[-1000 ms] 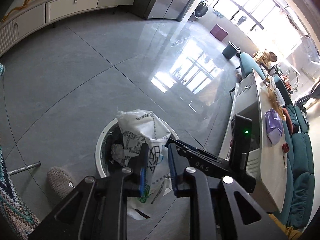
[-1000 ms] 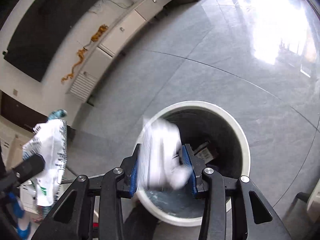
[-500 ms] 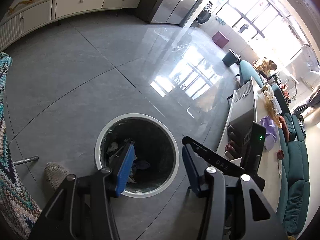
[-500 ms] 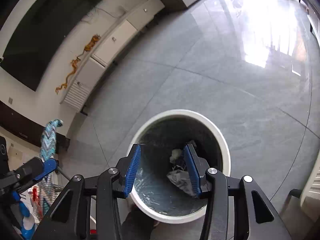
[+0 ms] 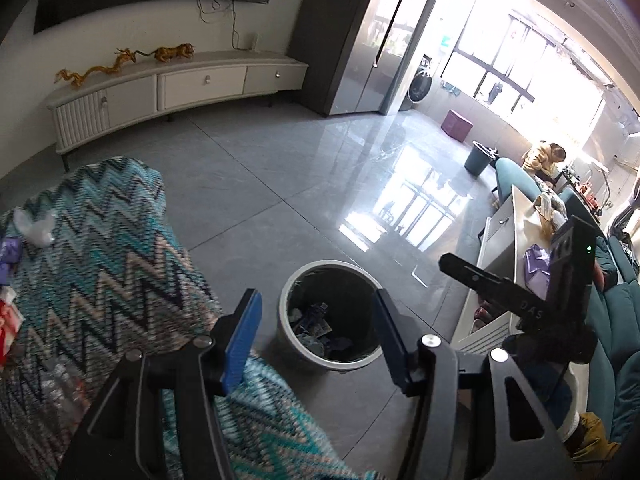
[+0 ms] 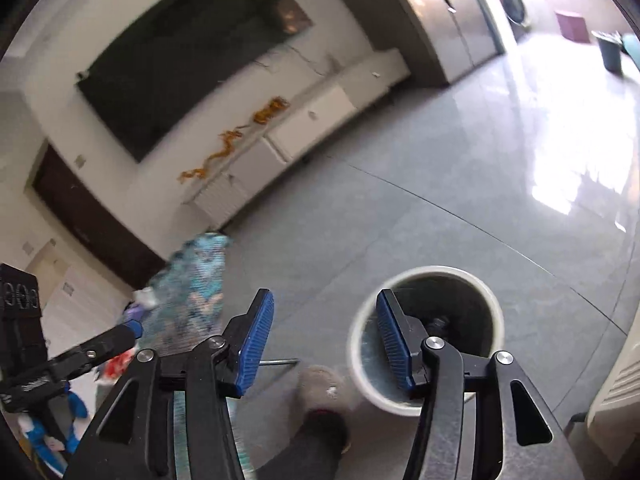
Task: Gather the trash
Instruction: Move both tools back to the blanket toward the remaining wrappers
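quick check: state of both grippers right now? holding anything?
Left gripper: jaws opening, nothing between them; the trash bin sits below.
Right gripper: jaws opening, nothing held.

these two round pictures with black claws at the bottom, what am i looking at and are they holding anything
Those claws are two hand-held grippers; a person carries one in each hand, and each has a wide-angle camera looking along its blue-padded jaws. One picture comes from the left gripper, the other from the right gripper. Both sets of jaws are opening with nothing between them. Below on the grey floor stands a white bin with trash inside. Beside it a zigzag cloth carries more scraps, such as a white wad. The left view also shows the right gripper at its right edge.
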Demonstrator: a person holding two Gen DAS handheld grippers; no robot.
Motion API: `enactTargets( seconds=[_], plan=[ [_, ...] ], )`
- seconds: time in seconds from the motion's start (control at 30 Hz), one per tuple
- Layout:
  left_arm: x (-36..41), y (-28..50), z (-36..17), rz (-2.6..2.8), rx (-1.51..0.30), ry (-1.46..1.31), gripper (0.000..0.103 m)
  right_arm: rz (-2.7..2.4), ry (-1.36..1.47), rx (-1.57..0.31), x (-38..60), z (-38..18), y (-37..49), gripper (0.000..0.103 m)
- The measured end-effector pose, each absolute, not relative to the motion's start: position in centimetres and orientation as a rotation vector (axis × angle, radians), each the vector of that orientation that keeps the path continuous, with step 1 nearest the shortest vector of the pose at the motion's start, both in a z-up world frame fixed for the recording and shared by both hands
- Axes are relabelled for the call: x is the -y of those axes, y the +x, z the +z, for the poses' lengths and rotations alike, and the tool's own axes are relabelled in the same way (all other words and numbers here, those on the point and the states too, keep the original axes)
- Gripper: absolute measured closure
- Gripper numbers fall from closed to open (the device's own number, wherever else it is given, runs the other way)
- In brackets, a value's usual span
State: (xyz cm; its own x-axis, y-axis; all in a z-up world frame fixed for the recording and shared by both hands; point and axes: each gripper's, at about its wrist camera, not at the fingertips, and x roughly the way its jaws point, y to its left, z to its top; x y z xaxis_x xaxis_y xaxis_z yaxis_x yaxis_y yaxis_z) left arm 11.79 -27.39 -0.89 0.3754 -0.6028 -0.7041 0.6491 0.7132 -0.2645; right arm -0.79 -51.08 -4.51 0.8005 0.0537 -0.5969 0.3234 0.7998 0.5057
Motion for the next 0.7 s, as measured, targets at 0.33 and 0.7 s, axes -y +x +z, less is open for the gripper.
enactTargets(
  seconds=[0.33,0.7],
  plan=[
    [11.8,9.6,1.1,-0.637,-0.792,0.023,0.048,0.014,0.554,-0.618,39.8,0.8,-0.9,0.045],
    [-0.6,12.7,-1.1,-0.456,-0.813,-0.035,0.042,0.187,0.429,-0.703,29.9,1.5,2.8,0.043]
  ],
)
